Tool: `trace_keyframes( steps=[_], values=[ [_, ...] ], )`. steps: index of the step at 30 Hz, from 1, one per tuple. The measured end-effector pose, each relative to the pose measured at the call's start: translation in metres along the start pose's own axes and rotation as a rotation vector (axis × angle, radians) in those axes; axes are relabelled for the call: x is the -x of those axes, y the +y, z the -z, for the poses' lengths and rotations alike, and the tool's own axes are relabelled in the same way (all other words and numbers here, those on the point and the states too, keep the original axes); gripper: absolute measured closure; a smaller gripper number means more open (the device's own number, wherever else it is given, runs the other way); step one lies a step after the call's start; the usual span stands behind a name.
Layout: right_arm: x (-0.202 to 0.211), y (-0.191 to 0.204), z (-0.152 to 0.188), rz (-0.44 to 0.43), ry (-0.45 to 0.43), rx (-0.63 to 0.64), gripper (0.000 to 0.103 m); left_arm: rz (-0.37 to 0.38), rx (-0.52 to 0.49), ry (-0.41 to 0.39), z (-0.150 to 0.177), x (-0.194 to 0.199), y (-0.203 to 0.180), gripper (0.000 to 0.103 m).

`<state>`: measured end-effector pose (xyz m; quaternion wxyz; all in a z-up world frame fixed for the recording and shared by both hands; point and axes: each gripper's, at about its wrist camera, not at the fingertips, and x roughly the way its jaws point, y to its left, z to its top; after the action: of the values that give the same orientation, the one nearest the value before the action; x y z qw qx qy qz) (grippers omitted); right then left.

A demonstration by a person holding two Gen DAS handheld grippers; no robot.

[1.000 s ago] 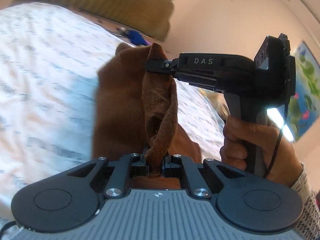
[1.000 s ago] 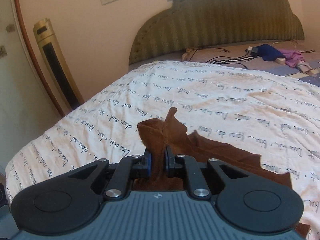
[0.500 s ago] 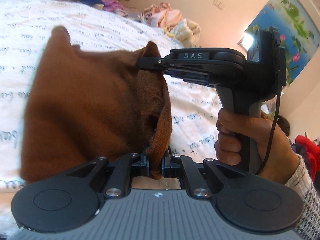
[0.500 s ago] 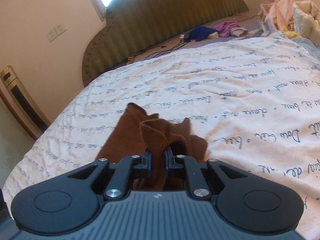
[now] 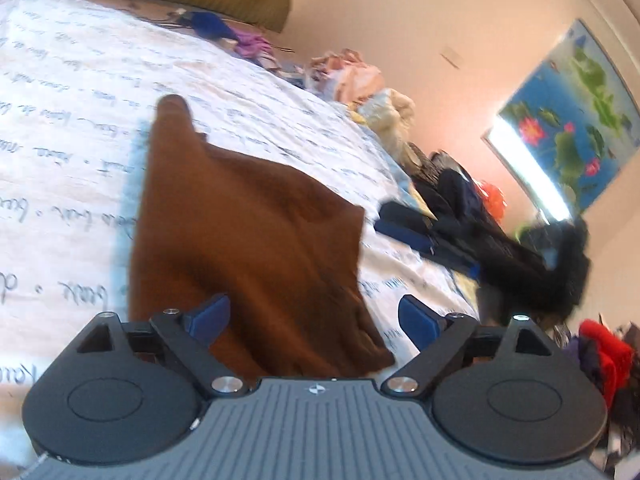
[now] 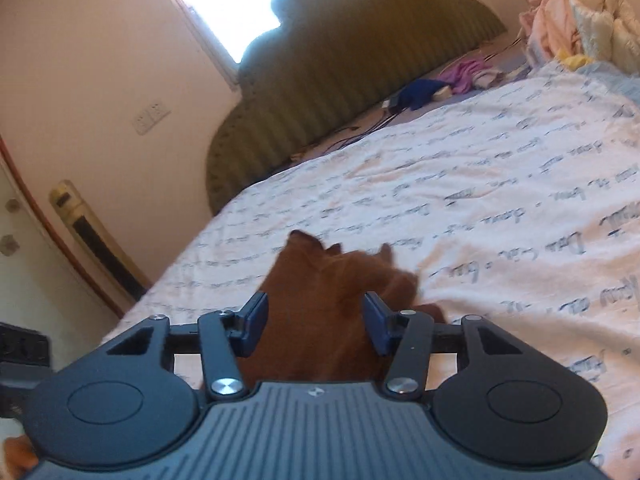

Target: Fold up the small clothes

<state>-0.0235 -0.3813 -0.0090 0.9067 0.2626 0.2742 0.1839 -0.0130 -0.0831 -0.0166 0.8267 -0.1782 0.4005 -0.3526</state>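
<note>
A small brown garment (image 5: 248, 240) lies on the white bedspread with script print (image 5: 72, 128). It runs from just under my left gripper (image 5: 316, 316) away toward the upper left. The left gripper is open, its blue pads wide apart above the cloth's near edge. In the right wrist view the same brown garment (image 6: 332, 292) lies bunched between and beyond the pads of my right gripper (image 6: 316, 324), which is open and holds nothing. The other gripper (image 5: 480, 240) shows blurred at the right of the left wrist view.
A green padded headboard (image 6: 352, 64) stands at the far end of the bed. Blue and purple clothes (image 6: 440, 84) lie near it. A pile of pale clothes (image 6: 580, 20) sits at the right. Dark and red clothes (image 5: 600, 344) lie off the bed's right side.
Both grippers have opened and let go of the brown garment, which now lies on the bed. The right gripper has moved away to the right in the left wrist view.
</note>
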Motion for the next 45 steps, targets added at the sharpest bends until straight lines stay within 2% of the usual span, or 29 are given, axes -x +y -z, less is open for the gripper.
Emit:
trace_keyframes(
  steps=[2, 3, 4, 5, 6, 9, 12, 14, 17, 18, 20, 21, 22, 23, 24, 25, 27, 31, 33, 36, 39, 43, 45],
  values=[
    [-0.023, 0.005, 0.004, 0.032, 0.066, 0.02, 0.051, 0.014, 0.03, -0.002, -0.009, -0.003, 0.008, 0.007],
    [-0.036, 0.004, 0.003, 0.07, 0.09, 0.042, 0.052, -0.032, 0.023, -0.004, -0.014, -0.006, 0.008, 0.008],
    [-0.054, -0.004, 0.003, 0.143, 0.116, 0.053, 0.055, -0.098, 0.013, -0.005, -0.017, -0.022, 0.013, 0.01],
    [-0.072, -0.016, 0.002, 0.207, 0.146, 0.05, 0.056, -0.123, -0.003, 0.012, -0.018, -0.031, 0.017, 0.012],
    [-0.086, -0.029, 0.002, 0.225, 0.166, 0.025, 0.056, -0.137, -0.009, 0.022, -0.015, -0.038, 0.022, 0.017],
    [-0.093, -0.052, -0.004, 0.191, 0.137, -0.085, 0.055, -0.168, -0.064, 0.018, -0.01, -0.031, 0.013, 0.013],
    [-0.059, -0.028, -0.006, 0.147, 0.063, -0.038, 0.053, -0.138, -0.051, -0.004, -0.012, -0.008, 0.008, 0.009],
    [-0.03, -0.013, 0.003, 0.062, 0.03, -0.033, 0.053, -0.115, -0.045, -0.038, -0.016, 0.004, 0.007, 0.005],
    [-0.004, 0.009, 0.033, -0.019, 0.054, -0.011, 0.052, -0.084, 0.009, 0.0, -0.011, 0.003, 0.016, 0.003],
    [-0.007, 0.012, 0.044, -0.019, 0.085, 0.001, 0.053, -0.114, 0.008, 0.03, -0.008, -0.005, 0.022, 0.004],
    [-0.026, 0.011, 0.064, 0.134, 0.178, 0.1, 0.053, -0.165, -0.007, 0.071, 0.001, -0.02, 0.034, 0.008],
    [-0.026, 0.007, 0.067, 0.154, 0.154, 0.12, 0.053, -0.158, -0.009, 0.07, 0.002, -0.018, 0.036, 0.009],
    [-0.019, 0.003, 0.062, 0.134, 0.14, 0.07, 0.052, -0.142, -0.007, 0.061, -0.001, -0.012, 0.035, 0.007],
    [-0.011, 0.0, 0.056, 0.107, 0.119, 0.016, 0.048, -0.124, -0.005, 0.043, -0.008, -0.002, 0.034, 0.001],
    [-0.001, -0.002, 0.049, 0.104, 0.082, -0.017, 0.02, -0.122, -0.011, 0.012, -0.015, 0.007, 0.034, 0.0],
    [0.007, -0.003, 0.042, 0.128, 0.051, -0.016, 0.0, -0.13, -0.026, -0.023, -0.025, 0.015, 0.035, 0.0],
    [0.009, -0.012, 0.029, 0.156, 0.037, -0.014, 0.0, -0.118, -0.014, -0.049, -0.046, 0.02, 0.048, 0.0],
    [-0.01, -0.043, 0.021, 0.103, 0.084, -0.127, 0.0, -0.07, 0.161, 0.05, -0.076, -0.003, 0.096, 0.0],
    [-0.021, -0.051, 0.022, 0.12, 0.106, -0.149, 0.0, -0.066, 0.2, 0.086, -0.079, -0.017, 0.111, 0.0],
    [-0.032, -0.061, 0.027, 0.085, 0.12, -0.201, 0.0, -0.049, 0.253, 0.132, -0.077, -0.035, 0.127, 0.0],
    [-0.038, -0.06, 0.03, 0.053, 0.137, -0.186, 0.0, 0.008, 0.262, 0.13, -0.077, -0.042, 0.131, 0.0],
    [-0.047, -0.053, 0.032, 0.073, 0.149, -0.152, 0.0, 0.085, 0.315, 0.167, -0.08, -0.057, 0.131, 0.001],
    [-0.049, -0.049, 0.032, 0.101, 0.16, -0.167, 0.0, 0.13, 0.352, 0.191, -0.075, -0.066, 0.128, 0.006]
  ],
)
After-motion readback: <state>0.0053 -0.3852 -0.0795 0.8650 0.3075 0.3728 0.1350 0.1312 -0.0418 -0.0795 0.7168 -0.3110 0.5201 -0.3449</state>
